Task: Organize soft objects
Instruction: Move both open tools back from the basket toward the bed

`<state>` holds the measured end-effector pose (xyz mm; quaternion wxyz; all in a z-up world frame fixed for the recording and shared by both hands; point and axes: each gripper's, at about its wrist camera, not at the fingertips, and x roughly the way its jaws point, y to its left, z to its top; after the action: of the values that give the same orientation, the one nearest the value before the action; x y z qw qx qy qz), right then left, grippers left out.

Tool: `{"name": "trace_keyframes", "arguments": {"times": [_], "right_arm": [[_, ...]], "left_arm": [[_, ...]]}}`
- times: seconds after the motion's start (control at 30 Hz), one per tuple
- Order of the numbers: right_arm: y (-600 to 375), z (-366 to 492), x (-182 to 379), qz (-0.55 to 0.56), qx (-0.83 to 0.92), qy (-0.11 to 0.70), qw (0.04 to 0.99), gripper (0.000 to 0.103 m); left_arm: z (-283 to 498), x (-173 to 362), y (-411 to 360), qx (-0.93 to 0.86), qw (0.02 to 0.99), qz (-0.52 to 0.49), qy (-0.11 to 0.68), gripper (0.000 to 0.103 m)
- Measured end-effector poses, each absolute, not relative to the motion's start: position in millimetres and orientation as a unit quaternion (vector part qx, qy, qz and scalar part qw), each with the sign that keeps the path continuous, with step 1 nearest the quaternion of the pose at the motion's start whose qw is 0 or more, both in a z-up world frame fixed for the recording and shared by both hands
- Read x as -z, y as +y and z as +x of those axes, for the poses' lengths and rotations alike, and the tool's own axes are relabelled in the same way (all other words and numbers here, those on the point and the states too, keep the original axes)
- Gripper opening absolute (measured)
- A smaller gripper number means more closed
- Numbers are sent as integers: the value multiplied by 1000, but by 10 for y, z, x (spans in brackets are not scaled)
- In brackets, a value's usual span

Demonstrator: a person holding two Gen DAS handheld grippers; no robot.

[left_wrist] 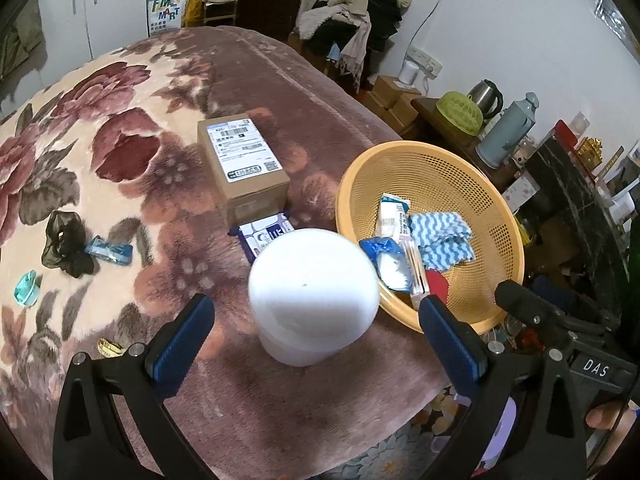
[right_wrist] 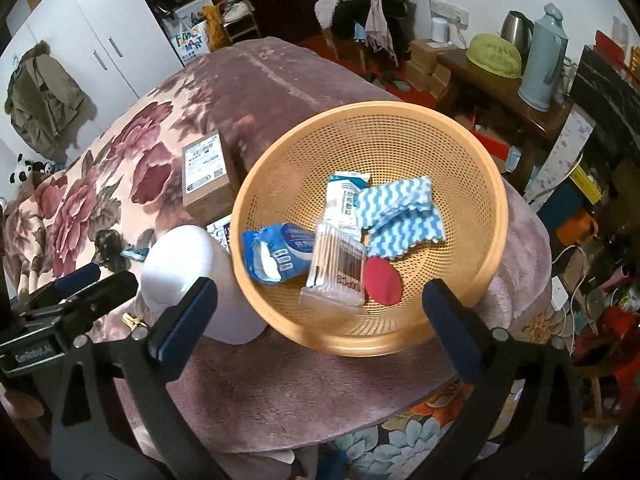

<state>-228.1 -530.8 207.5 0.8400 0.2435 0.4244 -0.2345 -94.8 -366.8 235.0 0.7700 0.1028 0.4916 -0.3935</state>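
An orange mesh basket sits on the floral blanket. It holds a blue wavy cloth, a red pad, a swab packet, a blue cotton pack and a white sachet. A white roll stands left of the basket. My left gripper is open and empty, just before the roll. My right gripper is open and empty, over the basket's near rim. A black stocking, a blue packet and a teal item lie far left.
A cardboard box and a purple-white pack lie behind the roll. A gold clip lies near the left finger. The bed edge drops off at the front. A side table with a kettle and a flask stands to the right.
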Motion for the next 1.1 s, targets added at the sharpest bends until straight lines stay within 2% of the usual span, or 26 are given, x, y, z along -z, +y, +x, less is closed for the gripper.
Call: {"name": "trace_keyframes", "arguments": {"times": [1.1], "right_arm": [[-4600, -1815, -2202, 189, 194, 441, 856, 103]], "left_arm": [[-556, -2322, -2743, 353, 789, 65, 498, 102]]}}
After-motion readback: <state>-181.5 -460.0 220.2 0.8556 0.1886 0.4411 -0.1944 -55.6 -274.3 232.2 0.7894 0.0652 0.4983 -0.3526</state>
